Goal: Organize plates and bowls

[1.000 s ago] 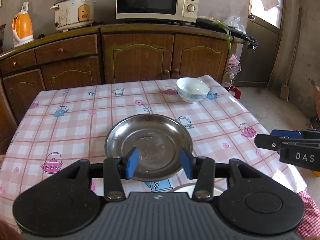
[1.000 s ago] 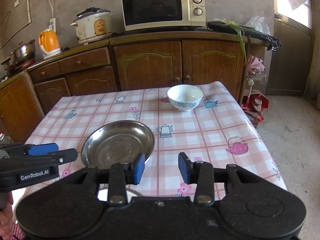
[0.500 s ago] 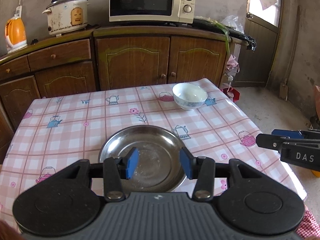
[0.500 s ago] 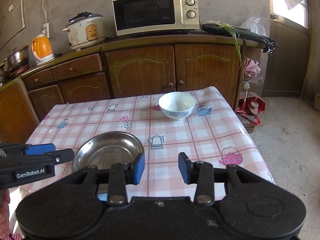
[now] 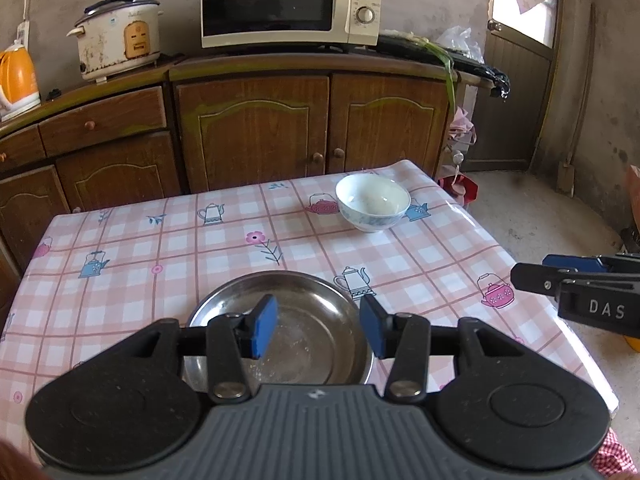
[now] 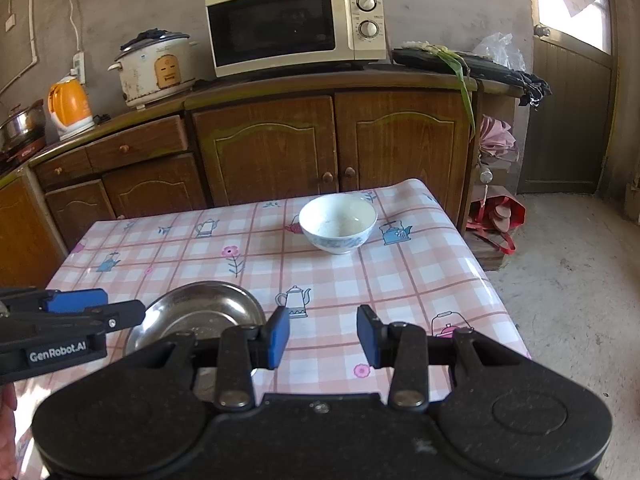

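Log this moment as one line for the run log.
left gripper: open, empty | right gripper: open, empty | metal plate: on table | white bowl: far side, apart

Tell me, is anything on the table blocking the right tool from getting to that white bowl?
Nothing visible does. Between the right tool and the white bowl lies only bare checked tablecloth. The steel plate sits off to the left of that path, in front of the left tool.

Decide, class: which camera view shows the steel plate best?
The left wrist view: the steel plate lies central, most of its rim and inside visible behind the fingers. The right wrist view shows the steel plate off to the left, partly hidden by both grippers.
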`<action>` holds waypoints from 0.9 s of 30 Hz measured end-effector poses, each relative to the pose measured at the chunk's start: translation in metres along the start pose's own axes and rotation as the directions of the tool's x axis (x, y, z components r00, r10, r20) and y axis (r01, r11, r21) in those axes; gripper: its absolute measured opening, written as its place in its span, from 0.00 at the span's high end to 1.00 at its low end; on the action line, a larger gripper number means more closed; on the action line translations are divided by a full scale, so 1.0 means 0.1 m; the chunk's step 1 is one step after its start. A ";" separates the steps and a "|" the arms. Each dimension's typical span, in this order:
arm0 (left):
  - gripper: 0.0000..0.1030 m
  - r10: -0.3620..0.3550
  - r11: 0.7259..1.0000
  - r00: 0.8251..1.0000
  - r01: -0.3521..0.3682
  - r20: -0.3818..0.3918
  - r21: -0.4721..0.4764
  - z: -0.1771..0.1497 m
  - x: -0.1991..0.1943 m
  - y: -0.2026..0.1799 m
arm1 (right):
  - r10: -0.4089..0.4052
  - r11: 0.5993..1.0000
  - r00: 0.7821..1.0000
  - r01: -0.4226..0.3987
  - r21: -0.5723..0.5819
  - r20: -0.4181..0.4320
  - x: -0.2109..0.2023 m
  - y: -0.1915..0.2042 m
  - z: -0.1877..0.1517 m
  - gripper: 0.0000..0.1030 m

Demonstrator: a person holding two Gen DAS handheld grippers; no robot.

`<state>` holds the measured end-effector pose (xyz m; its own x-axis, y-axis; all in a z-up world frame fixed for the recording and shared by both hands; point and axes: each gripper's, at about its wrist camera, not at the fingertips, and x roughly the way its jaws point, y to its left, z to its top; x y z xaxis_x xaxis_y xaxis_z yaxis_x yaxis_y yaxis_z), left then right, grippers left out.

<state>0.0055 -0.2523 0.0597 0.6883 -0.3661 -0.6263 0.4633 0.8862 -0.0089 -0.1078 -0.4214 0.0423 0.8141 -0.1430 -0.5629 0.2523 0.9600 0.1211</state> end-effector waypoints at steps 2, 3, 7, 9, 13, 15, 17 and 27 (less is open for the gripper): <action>0.54 0.001 1.000 1.000 -0.001 -0.003 0.003 0.02 0.04 -0.01 | 0.002 1.000 1.000 -0.002 0.004 0.000 0.03 -0.02 0.02 0.55; 0.54 0.002 1.000 1.000 -0.002 -0.004 0.006 0.03 0.06 -0.02 | 0.002 1.000 1.000 -0.002 0.005 0.000 0.05 -0.03 0.04 0.55; 0.54 0.006 1.000 1.000 -0.006 -0.007 0.013 0.09 0.14 -0.05 | -0.002 1.000 1.000 0.002 0.008 -0.001 0.14 -0.08 0.08 0.55; 0.54 0.006 1.000 1.000 -0.006 -0.010 0.015 0.11 0.18 -0.06 | -0.002 1.000 1.000 0.002 0.010 -0.001 0.18 -0.11 0.11 0.55; 0.54 0.010 1.000 1.000 -0.010 -0.012 0.022 0.16 0.27 -0.08 | -0.004 1.000 1.000 0.004 0.010 0.002 0.26 -0.15 0.17 0.55; 0.54 0.013 1.000 1.000 -0.012 -0.014 0.025 0.19 0.33 -0.10 | -0.004 1.000 1.000 0.004 0.015 0.003 0.31 -0.19 0.20 0.55; 0.54 0.015 0.999 1.000 -0.015 -0.016 0.030 0.21 0.38 -0.13 | -0.007 1.000 1.000 0.007 0.017 0.003 0.36 -0.22 0.23 0.55; 0.54 0.028 0.999 0.999 -0.027 -0.031 0.028 0.36 0.68 -0.18 | -0.011 1.000 1.000 0.011 0.022 0.004 0.64 -0.37 0.40 0.55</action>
<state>0.0639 -0.3030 0.0457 0.6831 -0.3323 -0.6503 0.4603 0.8873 0.0301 -0.0441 -0.4762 0.0348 0.8133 -0.1542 -0.5611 0.2727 0.9528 0.1334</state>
